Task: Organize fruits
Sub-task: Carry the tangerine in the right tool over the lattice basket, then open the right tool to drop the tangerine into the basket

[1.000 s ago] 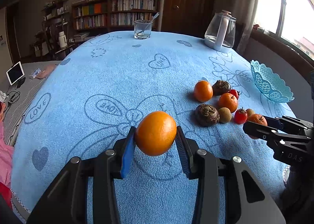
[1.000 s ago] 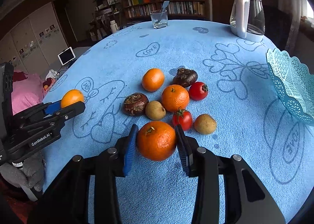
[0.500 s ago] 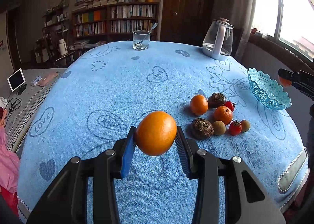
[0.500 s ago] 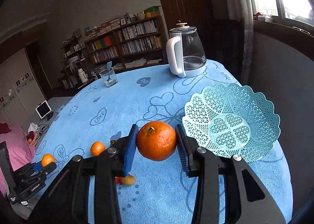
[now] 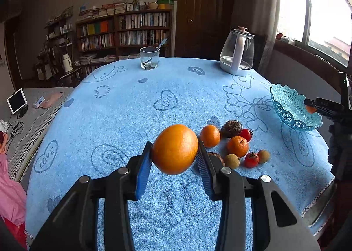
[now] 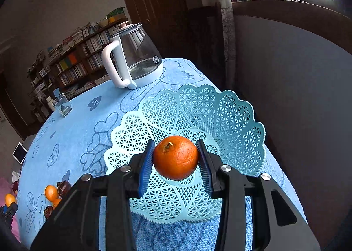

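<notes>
Since a second ago the right gripper (image 6: 176,158) has swung from the fruit pile over to the basket (image 6: 237,123), carrying its tangerine (image 6: 175,157) along; the left gripper (image 5: 175,154) has only lifted a little with its orange (image 5: 175,148), and the pile now sits nearer it in the left wrist view.

Nothing lies in the basket, a pale turquoise lattice bowl near the table's right edge: its openwork floor and scalloped rim show bare (the tangerine hangs above the floor, not on it). A glass kettle (image 6: 134,57) stands behind the basket, looking nearly empty. A tumbler (image 5: 149,57) with a spoon in it stands at the far side of the blue cloth (image 5: 136,114).

Both grippers are clamped on fruit. The right one's blue pads press the tangerine on either side, stem end up, over the basket's middle. The left one's pads pinch the orange the same way, held clear above the cloth.

Just right of and beyond the left gripper lies the loose fruit: another tangerine (image 5: 210,136), a third with a stem (image 5: 237,146), two tomatoes (image 5: 251,159) (one farther back), two small brownish fruits (image 5: 231,161), and two dark wrinkled ones (image 5: 231,128), one partly hidden behind the right finger. From the left wrist the right gripper shows at the basket's far rim, a glimpse of orange between its fingers.
</notes>
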The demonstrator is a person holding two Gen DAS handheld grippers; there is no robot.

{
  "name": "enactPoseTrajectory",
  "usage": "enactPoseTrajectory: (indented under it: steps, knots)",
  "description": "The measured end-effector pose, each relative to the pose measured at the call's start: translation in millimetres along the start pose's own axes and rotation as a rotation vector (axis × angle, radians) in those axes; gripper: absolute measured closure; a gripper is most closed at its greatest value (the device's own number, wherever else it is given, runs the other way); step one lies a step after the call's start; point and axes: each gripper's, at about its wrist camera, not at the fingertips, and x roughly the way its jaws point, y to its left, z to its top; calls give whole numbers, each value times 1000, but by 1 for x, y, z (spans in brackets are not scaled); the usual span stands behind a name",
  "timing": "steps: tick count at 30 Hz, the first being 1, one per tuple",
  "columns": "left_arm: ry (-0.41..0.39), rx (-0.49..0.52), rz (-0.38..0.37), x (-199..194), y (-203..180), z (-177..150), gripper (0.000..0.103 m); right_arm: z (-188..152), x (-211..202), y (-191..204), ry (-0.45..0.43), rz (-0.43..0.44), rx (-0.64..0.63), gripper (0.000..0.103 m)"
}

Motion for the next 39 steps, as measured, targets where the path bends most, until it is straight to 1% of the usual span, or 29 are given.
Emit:
enactPoseTrajectory:
  steps: [6, 17, 21, 22, 23, 24, 28, 30, 32, 39]
  knots:
    - [1, 19, -30, 4, -15, 7, 62, -3, 4, -9, 4, -29, 16, 63]
    - [7, 45, -84, 11, -40, 18, 62, 0, -5, -18, -19, -27, 54, 62]
    - [4, 68, -100, 13, -52, 23, 62, 3, -12, -21, -42, -23, 70, 61]
    - [3, 76, -105, 14, -56, 25, 62, 3, -15, -22, -53, -24, 77, 55]
    - [3, 83, -110, 15, -60, 27, 62, 4, -18, -23, -70, -28, 82, 47]
    - [2, 89, -114, 15, -64, 29, 62, 4, -21, -24, -82, -30, 85, 44]
    - [-3, 118, -144, 24, -84, 40, 62, 8, -31, -29, -112, -31, 98, 42]
    - [-2, 135, -163, 30, -96, 47, 62, 10, -34, -32, -126, -30, 110, 39]
    - [2, 152, -189, 38, -112, 54, 62, 12, -40, -37, -145, -31, 126, 35]
    - [13, 195, -294, 65, -167, 80, 62, 18, -54, -58, -204, -43, 183, 26]
